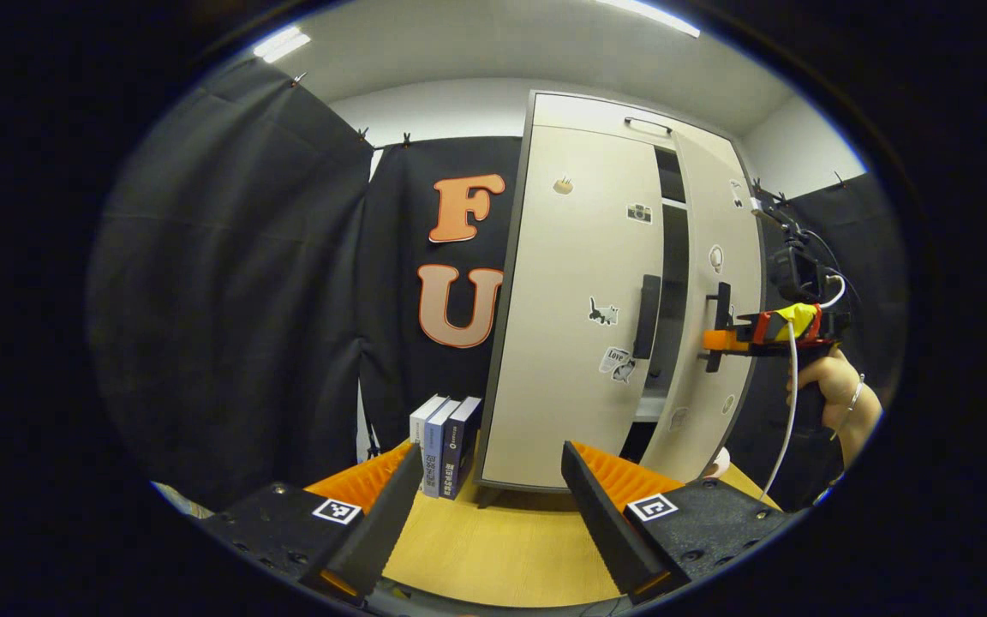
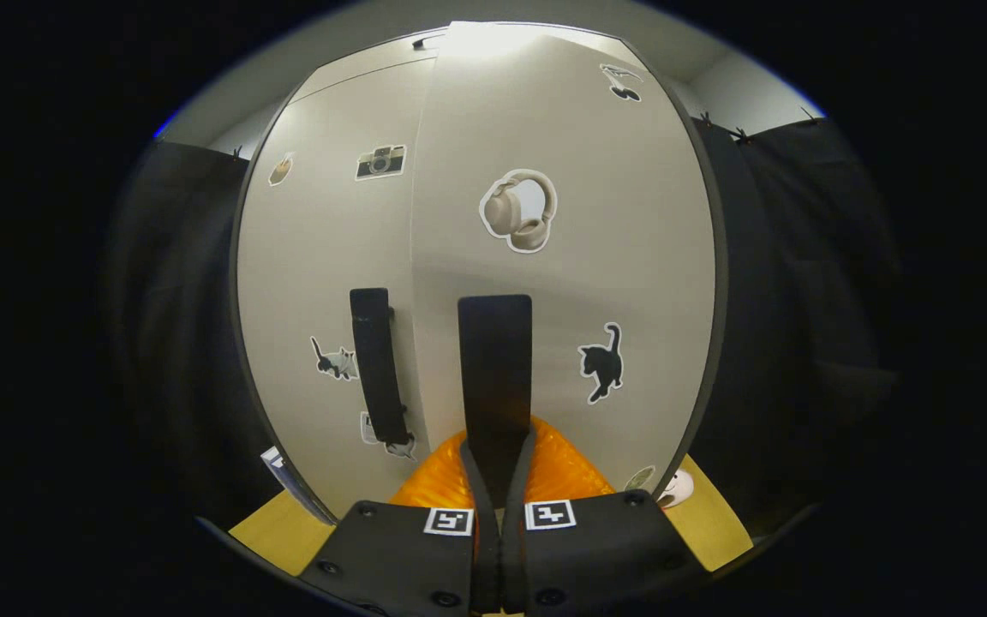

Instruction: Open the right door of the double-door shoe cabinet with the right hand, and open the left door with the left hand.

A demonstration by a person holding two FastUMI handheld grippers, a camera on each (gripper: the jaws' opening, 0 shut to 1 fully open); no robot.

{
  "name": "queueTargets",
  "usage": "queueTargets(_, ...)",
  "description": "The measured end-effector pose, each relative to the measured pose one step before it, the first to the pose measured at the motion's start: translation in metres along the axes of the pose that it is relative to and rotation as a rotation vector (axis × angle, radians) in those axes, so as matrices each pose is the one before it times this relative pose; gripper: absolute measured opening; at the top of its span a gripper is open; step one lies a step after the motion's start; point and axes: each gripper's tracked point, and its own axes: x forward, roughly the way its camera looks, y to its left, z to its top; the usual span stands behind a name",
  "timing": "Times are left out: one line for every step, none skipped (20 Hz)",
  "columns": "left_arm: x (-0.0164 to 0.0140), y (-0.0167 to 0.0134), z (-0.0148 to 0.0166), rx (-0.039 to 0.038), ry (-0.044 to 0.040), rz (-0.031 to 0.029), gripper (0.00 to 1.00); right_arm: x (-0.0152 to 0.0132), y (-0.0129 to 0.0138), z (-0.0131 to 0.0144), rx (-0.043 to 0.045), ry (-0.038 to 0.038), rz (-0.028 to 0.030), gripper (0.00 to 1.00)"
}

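Two doors: right door [image 1: 712, 300] is standing ajar, right tool [image 2: 498, 446] clamping its handle [image 2: 495, 377]. Left tool [image 1: 493, 506] is hanging open over the table [image 1: 493, 548], facing the left door [image 1: 579, 317]. Rigid, light panels; grip the vertical left handle [image 1: 647, 315] mid-bar.

Cabinet interior [image 1: 673, 283] mostly hidden
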Motion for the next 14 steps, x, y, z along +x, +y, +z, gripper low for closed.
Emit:
queueTargets(-0.00318,-0.00289,0.00248,-0.00231,-0.00601,0.00146,0.98,-0.0032,-0.00151,-0.00029,-0.00083,0.00328,0.0075,0.09)
queueTargets(-0.0034,-0.00136,0.00209,0.00003,-0.00651,0.00781,0.98,-0.00374,-0.0005,0.00017,0.00303,0.00232,0.00773,0.09)
queueTargets(-0.00351,-0.00244,0.00158,0.00112,-0.00277,0.00487,0.98,-0.00411,-0.00124,-0.00032,0.00284,0.00115,0.00556,0.09)
queueTargets(-0.00318,-0.00299,0.00076,-0.00057,-0.0024,0.00412,0.98,-0.00223,-0.00142,0.0001,-0.00312,0.00035,0.00317,0.09)
queueTargets(-0.00287,-0.00398,0.00206,-0.00196,-0.00303,0.0012,0.98,-0.00156,-0.00179,0.00006,-0.00603,0.00079,0.00406,0.09)
queueTargets(-0.00368,-0.00378,0.00001,-0.00103,-0.00031,0.00214,0.97,-0.00256,-0.00151,-0.00038,0.0001,-0.00001,0.00381,0.08)
queueTargets(-0.00213,-0.00436,0.00062,-0.00086,-0.00045,0.00142,0.97,-0.00262,-0.00164,-0.00027,0.00265,0.00166,0.0033,0.08)
queueTargets(-0.00347,-0.00368,0.00156,-0.00155,-0.00182,0.00219,0.97,-0.00395,-0.00168,0.00049,0.00516,-0.00169,0.00157,0.08)
queueTargets(-0.00298,-0.00397,0.00157,-0.00132,-0.00198,0.00181,0.97,-0.00323,-0.00177,0.00028,0.00311,-0.00351,0.00152,0.08)
queueTargets(-0.00255,-0.00265,0.00017,0.00013,-0.0023,0.00133,0.97,-0.00168,-0.00223,-0.00013,0.00314,-0.0031,0.00063,0.08)
queueTargets(-0.00327,-0.00324,0.00139,0.00245,-0.00043,0.00106,0.97,-0.00246,-0.00235,0.00075,0.00205,-0.00267,-0.0004,0.08)
queueTargets(-0.00063,-0.0036,-0.00007,0.00432,-0.00025,0.00012,0.97,-0.00259,-0.00259,-0.0004,0.00402,-0.00063,-0.00128,0.08)
queueTargets(-0.00174,-0.00335,0.00173,0.00438,-0.00139,0.00119,0.97,-0.00194,-0.00198,-0.00029,0.00467,-0.00192,-0.00065,0.08)
queueTargets(-0.00099,-0.00281,0.00042,0.00289,-0.00159,0.00144,0.98,-0.00366,-0.00263,0.00074,0.00545,-0.00221,-0.00095,0.08)
